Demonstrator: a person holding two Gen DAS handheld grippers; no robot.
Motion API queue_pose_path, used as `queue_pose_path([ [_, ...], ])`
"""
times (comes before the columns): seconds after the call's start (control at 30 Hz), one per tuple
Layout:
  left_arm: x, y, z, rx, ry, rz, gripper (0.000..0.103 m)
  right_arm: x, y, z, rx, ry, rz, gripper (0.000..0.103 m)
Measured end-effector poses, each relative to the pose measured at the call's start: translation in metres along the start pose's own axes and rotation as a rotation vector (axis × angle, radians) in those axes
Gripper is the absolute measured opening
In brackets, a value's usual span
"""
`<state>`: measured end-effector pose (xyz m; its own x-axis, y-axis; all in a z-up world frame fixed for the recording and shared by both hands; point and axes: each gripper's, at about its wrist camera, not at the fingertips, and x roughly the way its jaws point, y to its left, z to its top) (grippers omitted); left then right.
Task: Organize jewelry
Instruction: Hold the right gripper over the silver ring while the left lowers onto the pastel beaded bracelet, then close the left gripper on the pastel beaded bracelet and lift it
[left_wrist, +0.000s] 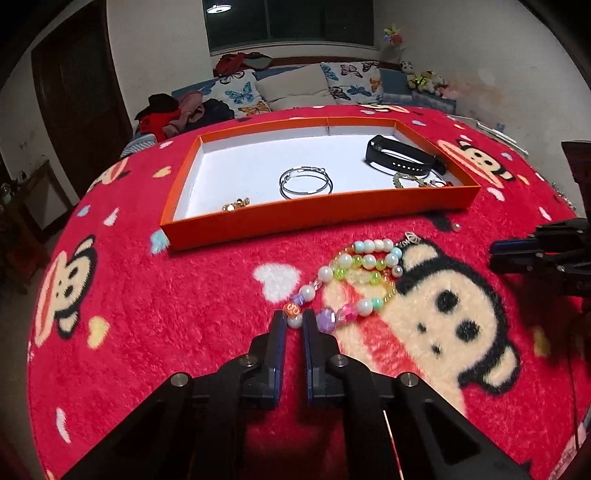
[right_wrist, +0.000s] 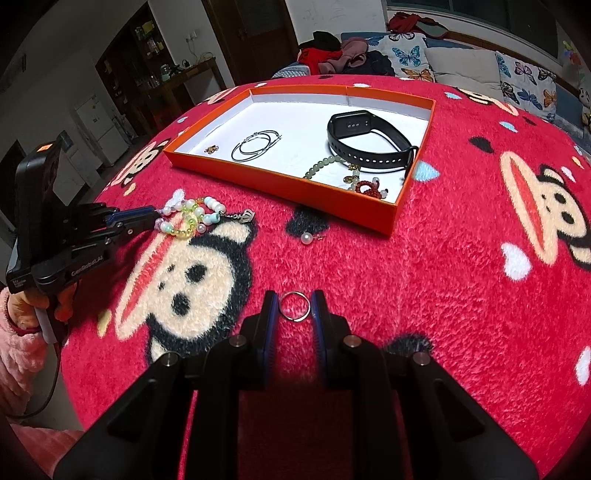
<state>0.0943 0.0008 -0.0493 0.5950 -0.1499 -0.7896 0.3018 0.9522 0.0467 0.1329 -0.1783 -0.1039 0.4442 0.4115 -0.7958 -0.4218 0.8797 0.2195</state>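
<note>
A fluffy red plush blanket printed with cartoon monkeys (left_wrist: 436, 314) covers the table. On it lies a string of glossy pastel and pearly round beads (left_wrist: 354, 280), bunched in loops with a small metal charm at the far end. The left gripper (left_wrist: 294, 320) has its black, blue-padded fingers (left_wrist: 277, 325) closed nearly together on one white bead at the near end of the string.

The right gripper (right_wrist: 294, 305) holds a thin, shiny silver metal ring (right_wrist: 294, 305) pinched between its fingers (right_wrist: 268, 306), the pads touching the ring's two sides.

Beyond sits a shallow orange cardboard tray with a white floor (left_wrist: 295, 221), holding two thin wire hoops (left_wrist: 306, 181), a black rubber watch band (left_wrist: 402, 157) and a green bead bracelet (right_wrist: 325, 165). A single pearl stud (right_wrist: 306, 237) lies on the blanket near the tray.
</note>
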Motion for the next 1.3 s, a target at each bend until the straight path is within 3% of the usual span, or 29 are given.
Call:
queue_pose_path([
  [0.17,0.004,0.002,0.002,0.008,0.002,-0.035,0.009,0.001,-0.002,0.000,0.006,-0.003,0.003,0.019],
  [0.63,0.004,0.005,0.004,-0.020,-0.024,-0.035,0.008,0.001,-0.001,0.001,0.005,-0.006,0.004,0.019],
  [0.93,-0.043,0.010,0.018,-0.060,-0.143,-0.085,0.008,-0.014,0.001,0.001,0.008,-0.036,0.007,0.018],
  [1.13,-0.087,0.021,0.050,-0.070,-0.251,-0.128,0.003,-0.033,0.005,0.012,-0.002,-0.085,0.006,0.019],
  [1.3,-0.113,0.029,0.080,-0.046,-0.320,-0.118,0.003,-0.050,0.010,0.034,-0.026,-0.147,0.004,0.018],
])
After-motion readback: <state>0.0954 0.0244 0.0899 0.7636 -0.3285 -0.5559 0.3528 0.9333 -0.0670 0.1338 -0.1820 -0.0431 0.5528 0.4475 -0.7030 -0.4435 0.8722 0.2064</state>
